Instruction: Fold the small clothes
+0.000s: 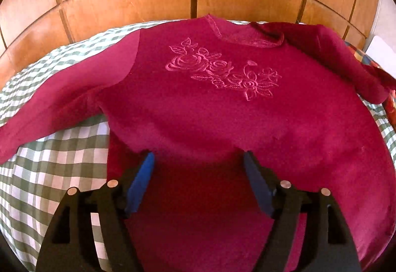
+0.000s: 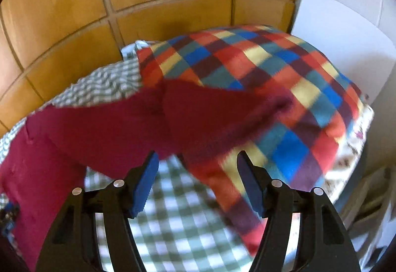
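Observation:
A crimson sweater [image 1: 210, 111] with embroidered roses [image 1: 222, 69] lies face up on a green-and-white check cloth [image 1: 61, 160], neck at the far side. One sleeve [image 1: 49, 108] stretches out to the left. The other sleeve [image 2: 198, 113] runs right onto a multicoloured plaid blanket [image 2: 272, 74]. My left gripper [image 1: 198, 155] is open above the lower part of the sweater's body, with nothing pinched between its blue pads. My right gripper [image 2: 198, 154] hangs open over the check cloth [image 2: 178, 210], just short of the right sleeve, and holds nothing.
Wooden cabinet doors [image 1: 148, 0] stand close behind the far edge of the surface. A white panel [image 2: 334, 37] leans at the far right beside the plaid blanket. Some shelving or clutter shows low at the right edge of the right wrist view.

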A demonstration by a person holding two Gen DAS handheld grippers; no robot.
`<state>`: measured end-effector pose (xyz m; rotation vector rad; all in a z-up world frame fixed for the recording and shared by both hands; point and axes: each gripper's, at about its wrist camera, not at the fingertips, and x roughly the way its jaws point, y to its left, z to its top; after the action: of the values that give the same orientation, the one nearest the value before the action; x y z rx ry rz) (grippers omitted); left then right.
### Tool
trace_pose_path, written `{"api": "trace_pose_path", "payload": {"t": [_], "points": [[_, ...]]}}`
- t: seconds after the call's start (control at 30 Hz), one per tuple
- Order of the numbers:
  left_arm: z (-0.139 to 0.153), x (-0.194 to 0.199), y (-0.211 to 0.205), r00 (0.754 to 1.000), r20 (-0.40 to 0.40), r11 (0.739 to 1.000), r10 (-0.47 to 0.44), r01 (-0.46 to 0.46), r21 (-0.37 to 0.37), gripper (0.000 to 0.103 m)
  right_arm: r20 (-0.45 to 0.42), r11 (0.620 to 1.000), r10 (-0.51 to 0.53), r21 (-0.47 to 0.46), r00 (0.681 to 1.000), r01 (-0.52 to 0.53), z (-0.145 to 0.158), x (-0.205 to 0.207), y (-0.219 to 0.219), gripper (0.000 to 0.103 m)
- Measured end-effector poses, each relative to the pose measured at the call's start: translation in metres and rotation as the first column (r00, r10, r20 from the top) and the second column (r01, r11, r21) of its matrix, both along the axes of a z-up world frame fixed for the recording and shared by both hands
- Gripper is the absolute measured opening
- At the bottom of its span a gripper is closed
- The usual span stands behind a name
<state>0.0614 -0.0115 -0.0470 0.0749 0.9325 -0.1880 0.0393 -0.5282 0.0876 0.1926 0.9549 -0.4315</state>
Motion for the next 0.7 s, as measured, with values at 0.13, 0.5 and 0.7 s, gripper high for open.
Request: {"api": "trace_pose_path", "payload": {"t": [0.13, 0.5, 0.7], "points": [[-0.002, 0.004, -0.002, 1.0, -0.005, 1.0, 0.005, -0.005, 0.009, 0.079, 0.141, 0.991, -0.112, 0.085, 0.984, 0.1, 0.025, 0.04, -0.047, 0.065], [-0.005, 0.008, 0.003, 1.0, -0.01, 1.0, 0.008, -0.008, -0.014, 0.085, 0.177, 0.925, -0.363, 0.188, 0.915, 0.33, 0.022, 0.004, -0.109, 0.079], [-0.006, 0.008, 0.002, 1.0, -0.008, 1.0, 0.005, -0.005, -0.008, 0.087, 0.08, 0.936, -0.316, 0.188, 0.945, 0.297, -0.024, 0.025, -0.099, 0.066]]}}
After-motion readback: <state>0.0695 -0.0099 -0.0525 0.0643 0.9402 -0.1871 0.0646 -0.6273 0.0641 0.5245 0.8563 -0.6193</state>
